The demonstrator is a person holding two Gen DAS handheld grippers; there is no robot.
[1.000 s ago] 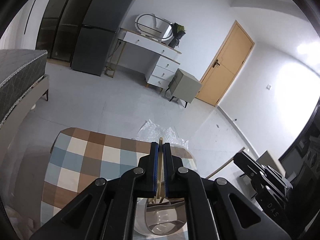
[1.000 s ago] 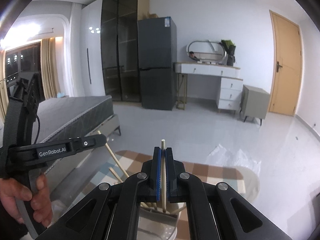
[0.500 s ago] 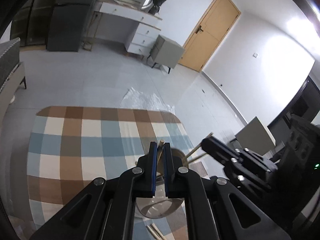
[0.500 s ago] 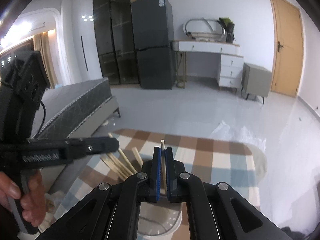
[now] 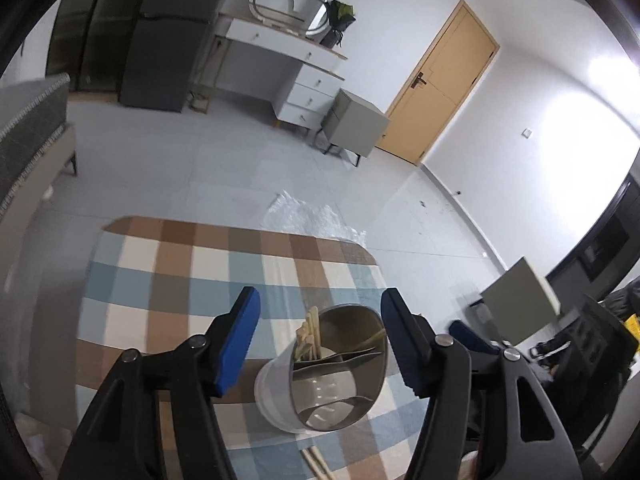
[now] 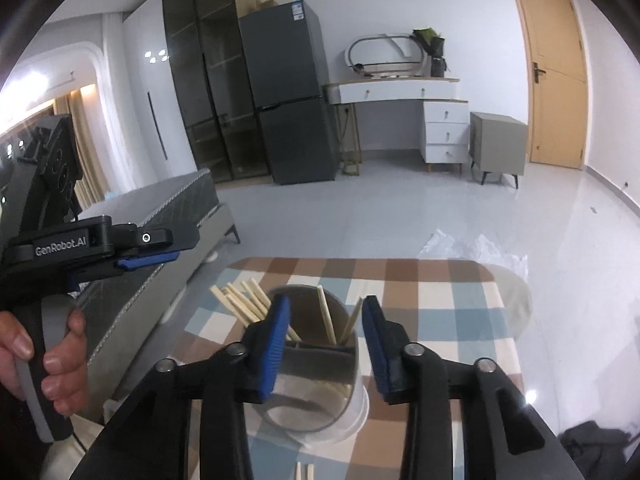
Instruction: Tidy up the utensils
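1. While both sets of jaws were opening, the left gripper (image 5: 318, 328) and right gripper (image 6: 325, 334) each framed the utensil holder (image 5: 332, 368), nothing pressed between the pads.
2. Chopsticks (image 6: 240, 302) stood inside the holder; the left view showed a bundle at its rim, the right view several fanned leftward.
3. Only the right view showed the hand (image 6: 44, 364) gripping the left gripper's handle.
4. Checked tablecloth (image 5: 180, 276) lay beneath.

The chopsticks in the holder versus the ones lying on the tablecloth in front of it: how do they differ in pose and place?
The chopsticks in the holder stand tilted, leaning on the rim and dividers of the utensil holder; the loose chopsticks lie flat on the checked tablecloth. The standing ones are many, spread over compartments; only two loose ends show. Both are pale wood. Neither is gripped: both grippers' jaws are opening, empty.
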